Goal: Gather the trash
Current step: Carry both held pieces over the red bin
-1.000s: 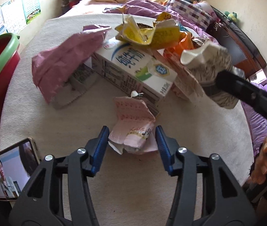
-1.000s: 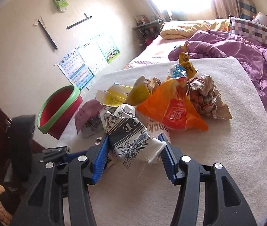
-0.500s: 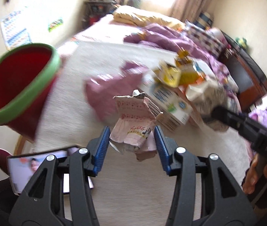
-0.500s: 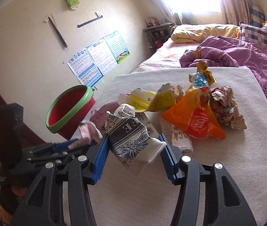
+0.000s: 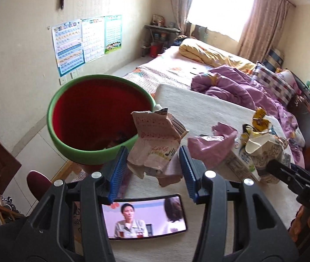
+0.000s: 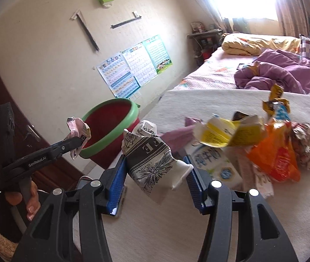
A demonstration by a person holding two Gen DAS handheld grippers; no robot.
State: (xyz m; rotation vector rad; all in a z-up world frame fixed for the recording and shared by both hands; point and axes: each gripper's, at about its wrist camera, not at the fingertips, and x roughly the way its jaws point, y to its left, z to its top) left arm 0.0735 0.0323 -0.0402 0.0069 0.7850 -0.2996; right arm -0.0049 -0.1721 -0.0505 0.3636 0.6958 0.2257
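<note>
My left gripper (image 5: 152, 168) is shut on a crumpled pink carton (image 5: 157, 142) and holds it in the air just beside the red bin with a green rim (image 5: 98, 118). The carton (image 6: 78, 128) also shows in the right wrist view, near the bin (image 6: 111, 128). My right gripper (image 6: 155, 179) is shut on a crushed black-and-white paper cup (image 6: 152, 161), held above the white table (image 6: 198, 229). That cup also shows in the left wrist view (image 5: 264, 150).
A trash pile lies on the table: orange bag (image 6: 272, 150), yellow carton (image 6: 227, 133), milk box (image 6: 216, 166), pink bag (image 5: 209, 146), crumpled paper (image 6: 303, 142). A phone (image 5: 144, 218) playing video lies under my left gripper. A bed (image 5: 231, 74) stands behind.
My left gripper lifted the pink carton off the table and swung left, up to the bin. My right gripper raised the cup and turned left too.
</note>
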